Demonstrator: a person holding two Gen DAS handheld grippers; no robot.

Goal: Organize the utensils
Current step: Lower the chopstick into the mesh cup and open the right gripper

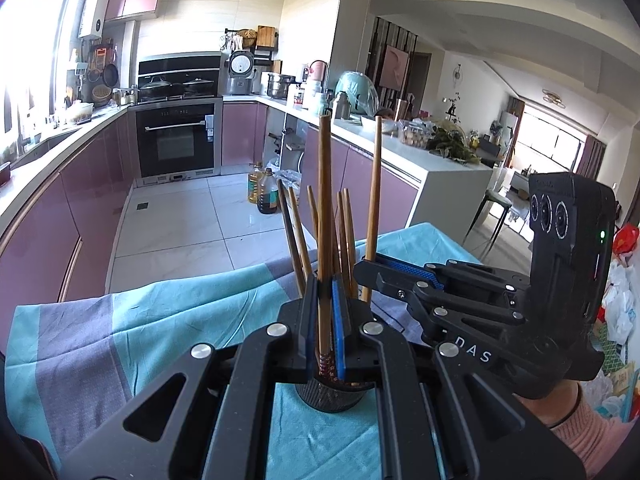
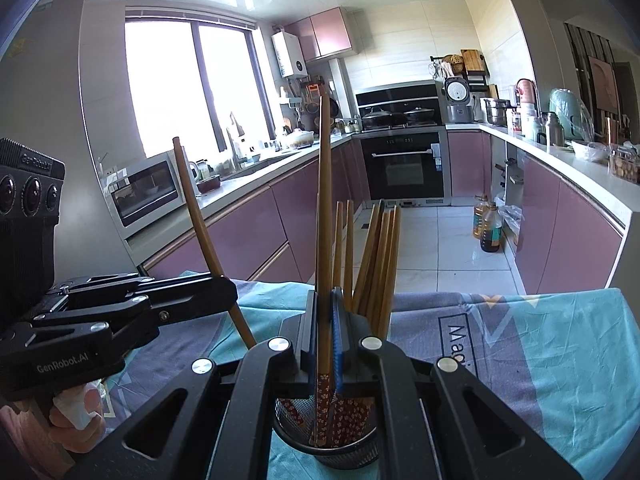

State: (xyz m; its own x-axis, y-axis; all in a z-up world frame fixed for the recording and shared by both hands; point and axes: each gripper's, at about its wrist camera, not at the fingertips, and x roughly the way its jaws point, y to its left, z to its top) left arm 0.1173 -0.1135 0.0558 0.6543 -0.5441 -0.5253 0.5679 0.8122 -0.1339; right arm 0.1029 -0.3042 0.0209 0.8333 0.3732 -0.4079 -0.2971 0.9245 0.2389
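Observation:
A black mesh holder (image 2: 326, 446) stands on the teal and grey cloth, also in the left wrist view (image 1: 332, 396). Several wooden chopsticks (image 2: 378, 256) stand in it. My left gripper (image 1: 325, 320) is shut on one upright chopstick (image 1: 325, 216) with a red patterned end, directly above the holder. My right gripper (image 2: 325, 332) is shut on another upright chopstick (image 2: 325, 208) whose patterned end reaches into the holder. Each gripper shows in the other's view, the right one (image 1: 370, 270) and the left one (image 2: 228, 292), each pinching its chopstick.
The cloth (image 2: 540, 360) covers a table in a kitchen. Purple cabinets and white counters run along both sides (image 1: 80, 184). An oven (image 1: 176, 140) stands at the far end. Oil bottles (image 1: 266, 192) sit on the tiled floor.

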